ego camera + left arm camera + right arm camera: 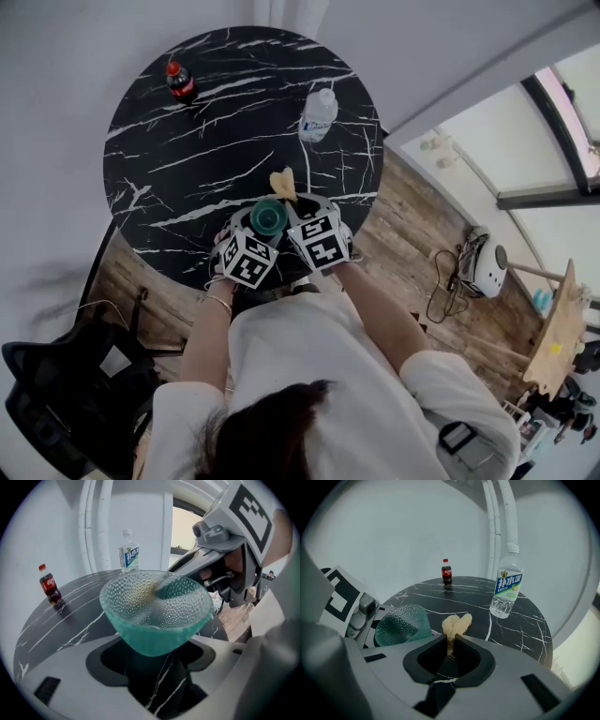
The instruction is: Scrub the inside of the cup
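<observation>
A green dimpled glass cup is held just above the near edge of the black marble table, mouth tilted up. My left gripper is shut on the cup's lower body, with its jaws set wide around it. Just right of it, my right gripper is shut on a tan fibrous scrubber, whose tuft sticks out past the cup's rim. In the right gripper view the cup lies left of the scrubber, apart from it. The right gripper pinches the scrubber's thin stem.
A small cola bottle stands at the table's far left and a clear water bottle at its far right. A black chair sits at the lower left. Wooden floor and a white appliance lie to the right.
</observation>
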`<state>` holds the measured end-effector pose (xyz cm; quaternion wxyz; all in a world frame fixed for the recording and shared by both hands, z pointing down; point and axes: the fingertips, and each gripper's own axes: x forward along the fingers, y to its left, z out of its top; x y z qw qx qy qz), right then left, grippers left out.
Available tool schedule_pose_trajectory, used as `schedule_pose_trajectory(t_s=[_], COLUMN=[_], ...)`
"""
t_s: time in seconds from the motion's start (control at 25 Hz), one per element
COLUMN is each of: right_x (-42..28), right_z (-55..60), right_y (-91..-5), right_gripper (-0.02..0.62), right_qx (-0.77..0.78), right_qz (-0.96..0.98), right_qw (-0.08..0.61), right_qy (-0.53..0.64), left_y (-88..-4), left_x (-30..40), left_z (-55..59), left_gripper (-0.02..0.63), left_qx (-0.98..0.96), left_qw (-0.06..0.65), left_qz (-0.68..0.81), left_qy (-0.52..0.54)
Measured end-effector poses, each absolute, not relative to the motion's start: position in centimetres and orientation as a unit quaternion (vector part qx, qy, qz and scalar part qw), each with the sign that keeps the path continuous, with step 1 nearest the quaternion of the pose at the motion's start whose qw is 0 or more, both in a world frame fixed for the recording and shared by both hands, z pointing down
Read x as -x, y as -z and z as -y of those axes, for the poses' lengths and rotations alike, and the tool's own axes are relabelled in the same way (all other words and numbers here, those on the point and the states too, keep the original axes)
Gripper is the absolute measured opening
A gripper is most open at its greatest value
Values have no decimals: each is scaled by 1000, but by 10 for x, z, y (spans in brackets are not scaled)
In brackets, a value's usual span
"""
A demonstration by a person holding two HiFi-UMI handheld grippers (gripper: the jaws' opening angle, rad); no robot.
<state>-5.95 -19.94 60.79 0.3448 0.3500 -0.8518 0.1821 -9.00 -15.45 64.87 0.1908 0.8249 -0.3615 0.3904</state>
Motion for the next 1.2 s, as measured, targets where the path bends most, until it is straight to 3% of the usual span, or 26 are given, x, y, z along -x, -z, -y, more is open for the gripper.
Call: schedule_pose_trajectory(t_s=[0.48, 0.92, 0.96, 1.08, 1.2], right_x=[47, 37, 37, 35, 33], right_z=[215, 229, 230, 231, 230], right_y=[-596, -620, -622, -629, -638], right_gripper=[58, 58, 58, 58, 58], right_qx=[-364, -361, -361, -367, -368], right_qz=[855, 851, 850, 846, 840], right_qw=[329, 309, 308, 306, 314], right_qy=[-168, -224, -227, -235, -245], left_y=[-641, -602, -596, -576, -563], left_x=[116, 153, 156, 160, 156], left_z=[119, 91, 90, 85, 78], left_gripper=[360, 357, 348, 241, 238], left_qx=[-822, -792, -788, -789, -796], left_qw=[203, 365, 368, 354, 348], left_qz=[358, 456, 467, 487, 484], left_qy=[-394, -180, -159, -118, -102])
